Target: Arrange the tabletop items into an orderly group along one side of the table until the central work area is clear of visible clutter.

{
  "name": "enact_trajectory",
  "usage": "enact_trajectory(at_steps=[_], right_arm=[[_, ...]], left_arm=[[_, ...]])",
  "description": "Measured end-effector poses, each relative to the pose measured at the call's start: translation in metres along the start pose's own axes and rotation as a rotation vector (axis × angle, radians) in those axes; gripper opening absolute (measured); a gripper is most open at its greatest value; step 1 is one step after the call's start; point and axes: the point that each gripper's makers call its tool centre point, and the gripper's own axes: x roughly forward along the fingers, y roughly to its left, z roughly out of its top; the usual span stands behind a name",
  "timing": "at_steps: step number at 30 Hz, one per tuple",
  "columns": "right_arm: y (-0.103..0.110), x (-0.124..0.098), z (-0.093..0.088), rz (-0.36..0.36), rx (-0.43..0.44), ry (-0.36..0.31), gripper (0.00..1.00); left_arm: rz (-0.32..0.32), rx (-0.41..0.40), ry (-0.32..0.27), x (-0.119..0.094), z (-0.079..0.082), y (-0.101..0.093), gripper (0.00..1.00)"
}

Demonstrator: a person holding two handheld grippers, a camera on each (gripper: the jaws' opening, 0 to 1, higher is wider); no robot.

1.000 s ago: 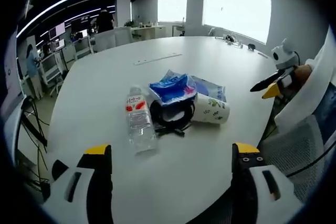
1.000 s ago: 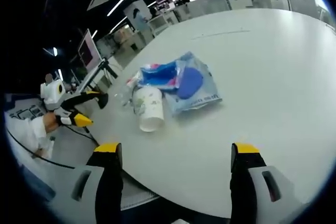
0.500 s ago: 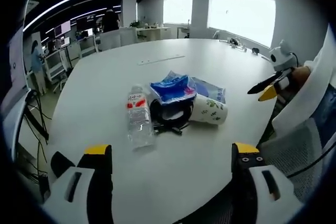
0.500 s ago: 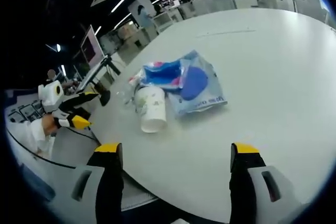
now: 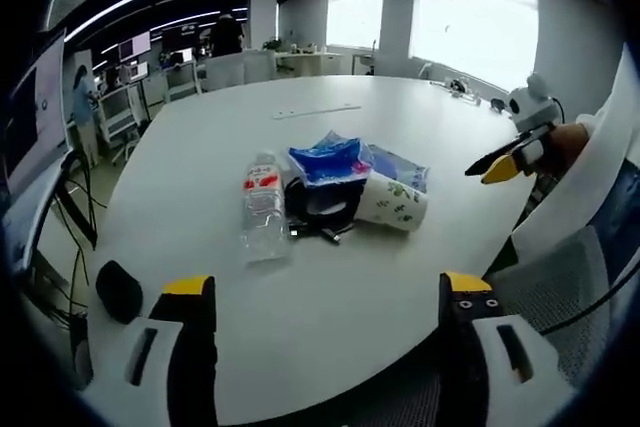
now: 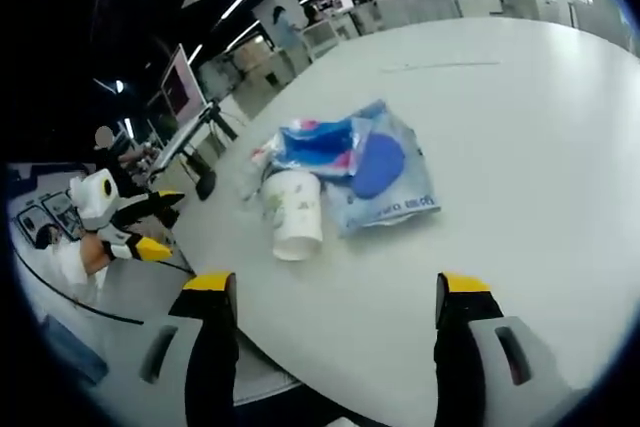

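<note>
A clear water bottle (image 5: 263, 205) with a red label lies on the white round table (image 5: 200, 137). Beside it sit a coil of black cable (image 5: 318, 209), a blue packet (image 5: 330, 160), a flat blue-and-white bag (image 5: 400, 167) and a white paper cup (image 5: 394, 203) lying on its side. My left gripper (image 5: 325, 292) hangs open over the table's near edge, well short of the pile. In the right gripper view the cup (image 6: 293, 213), the packet (image 6: 312, 143) and the bag (image 6: 385, 171) lie ahead of my open right gripper (image 6: 335, 292). The other gripper (image 6: 135, 222) shows at the left there.
The right gripper (image 5: 510, 159) and a person's white sleeve (image 5: 590, 177) show at the right of the left gripper view. A thin strip (image 5: 318, 109) lies farther back on the table. Desks, monitors and windows stand beyond. A grey chair back (image 5: 560, 287) is at the lower right.
Both views have drifted slightly as the hands pulled back a little; the pile looks a touch smaller. The items on the table have not moved, and both grippers stay open.
</note>
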Motion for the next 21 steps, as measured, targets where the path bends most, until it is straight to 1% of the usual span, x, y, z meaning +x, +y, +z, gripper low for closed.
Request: enact_trajectory(at_steps=[2, 9, 14, 16, 19, 21], right_arm=[[0.002, 0.000, 0.004, 0.003, 0.003, -0.002, 0.80], [0.013, 0.007, 0.017, 0.036, -0.039, 0.004, 0.79], [0.019, 0.012, 0.021, 0.056, -0.079, 0.029, 0.78], [0.022, 0.013, 0.023, 0.067, -0.098, 0.038, 0.77], [0.025, 0.016, 0.027, 0.079, -0.138, 0.053, 0.75], [0.028, 0.018, 0.031, 0.093, -0.171, 0.065, 0.72]], left_arm=[[0.005, -0.006, -0.005, -0.001, -0.001, -0.001, 0.94], [0.022, -0.044, -0.005, -0.003, -0.008, -0.011, 0.94], [0.048, -0.074, -0.040, -0.007, -0.008, -0.014, 0.96], [0.049, -0.067, -0.037, -0.008, -0.009, -0.016, 0.97], [0.065, -0.024, -0.036, -0.010, -0.007, -0.017, 0.97], [0.071, -0.022, -0.038, -0.010, -0.007, -0.018, 0.96]])
